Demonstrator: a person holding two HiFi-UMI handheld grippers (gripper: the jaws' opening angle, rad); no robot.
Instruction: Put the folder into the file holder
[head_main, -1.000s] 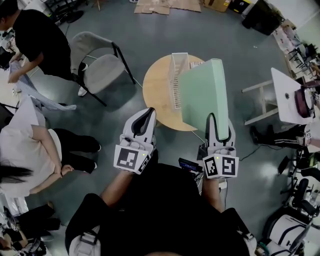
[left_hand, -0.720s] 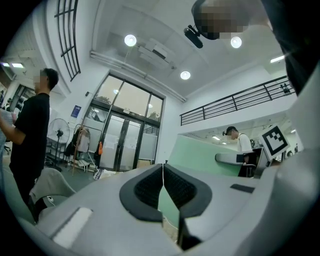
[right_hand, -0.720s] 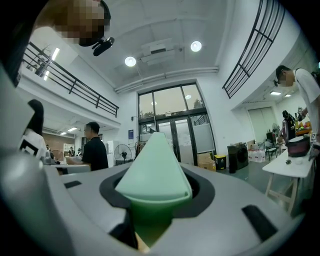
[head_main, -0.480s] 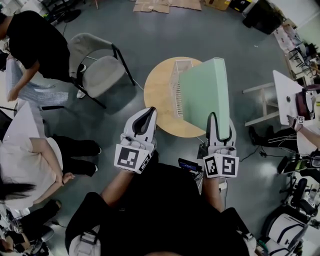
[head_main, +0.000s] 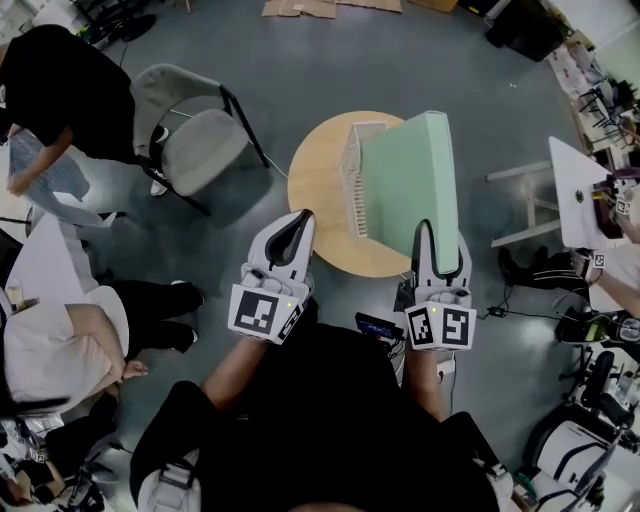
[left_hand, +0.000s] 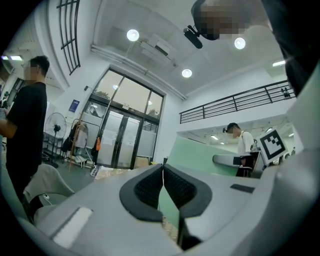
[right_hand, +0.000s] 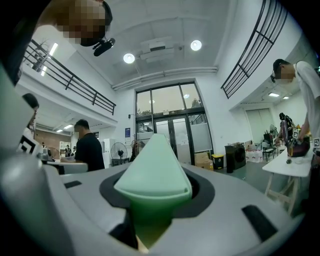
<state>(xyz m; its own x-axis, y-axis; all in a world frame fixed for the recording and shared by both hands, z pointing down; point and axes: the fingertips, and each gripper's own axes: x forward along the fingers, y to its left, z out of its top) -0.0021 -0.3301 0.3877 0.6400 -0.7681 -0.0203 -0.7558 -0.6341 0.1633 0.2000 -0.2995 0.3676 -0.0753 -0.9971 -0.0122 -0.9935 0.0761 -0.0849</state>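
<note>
Over the round table (head_main: 312, 195), the green folder (head_main: 410, 185) hangs upright beside the white file holder (head_main: 352, 165), apparently not yet inside, so slotting it in remains. The right gripper (head_main: 440, 248) clamps the folder's near edge. The left gripper (head_main: 297, 222) is closed on nothing.

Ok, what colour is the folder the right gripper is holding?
The folder is plain pale mint green, with no pattern; the head view shows it best.
</note>
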